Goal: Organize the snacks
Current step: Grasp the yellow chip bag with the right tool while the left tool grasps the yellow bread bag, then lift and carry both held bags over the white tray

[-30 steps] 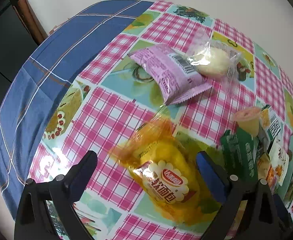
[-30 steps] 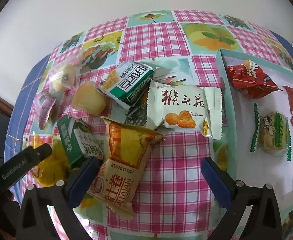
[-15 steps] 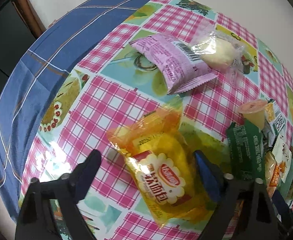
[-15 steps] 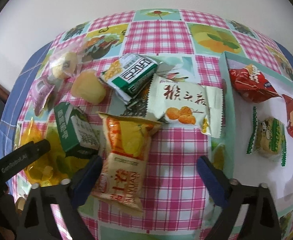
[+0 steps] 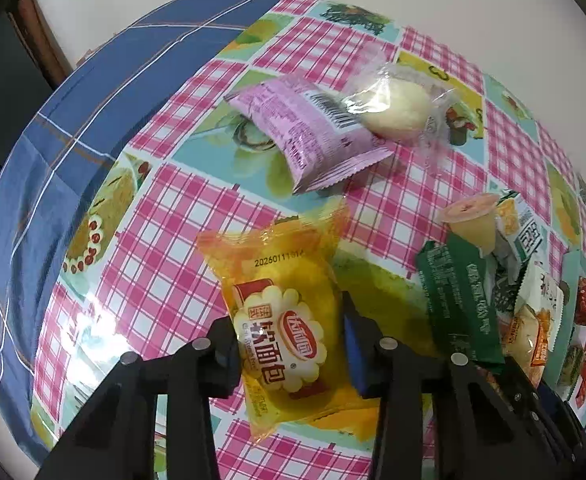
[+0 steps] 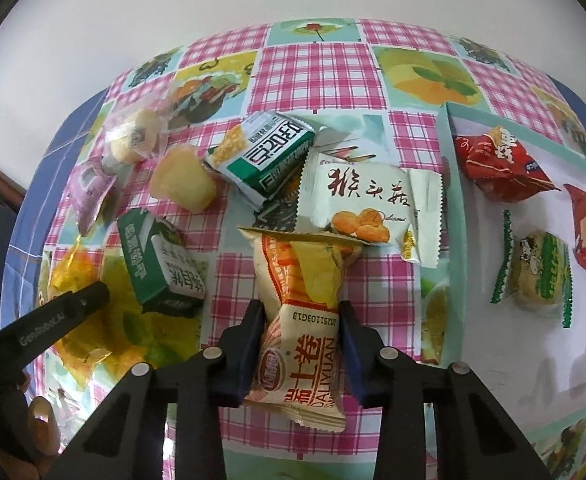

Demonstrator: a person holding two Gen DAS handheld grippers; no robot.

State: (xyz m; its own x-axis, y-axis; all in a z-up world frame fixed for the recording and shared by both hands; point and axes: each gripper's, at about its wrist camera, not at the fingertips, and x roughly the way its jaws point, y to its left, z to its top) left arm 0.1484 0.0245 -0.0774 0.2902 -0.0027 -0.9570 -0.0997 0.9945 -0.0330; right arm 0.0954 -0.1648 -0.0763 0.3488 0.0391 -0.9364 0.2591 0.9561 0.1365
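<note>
The right gripper [image 6: 299, 334] has just been closing, and its jaws now pinch the waist of the orange-and-cream snack packet [image 6: 299, 320], one pad on each long side. The packet's long axis runs straight out along the fingers: the printed end lies back under the gripper and the crimped far end points toward the far edge of the table [image 6: 313, 60], tucked just under the white mushroom-biscuit packet [image 6: 367, 204]. The relation that matters is sideways. The mint-rimmed tray [image 6: 455, 208] lies to this gripper's right, its near wall just beside the packet, with red packets and a green-striped one already inside it. The next move probably needs a lift clear of that wall and a short carry to the right.

The left gripper [image 5: 289, 340] has also just been closing and now presses on the yellow bread packet [image 5: 281, 312], which likewise lies lengthwise along its fingers. That packet sits toward the table's left edge, where the blue cloth [image 5: 93, 100] shows. The green carton [image 5: 459, 300] and the rest of the loose pile lie between it and the tray, so the right hand is plainly nearer to the tray, and the left has the longer reach across.
</note>
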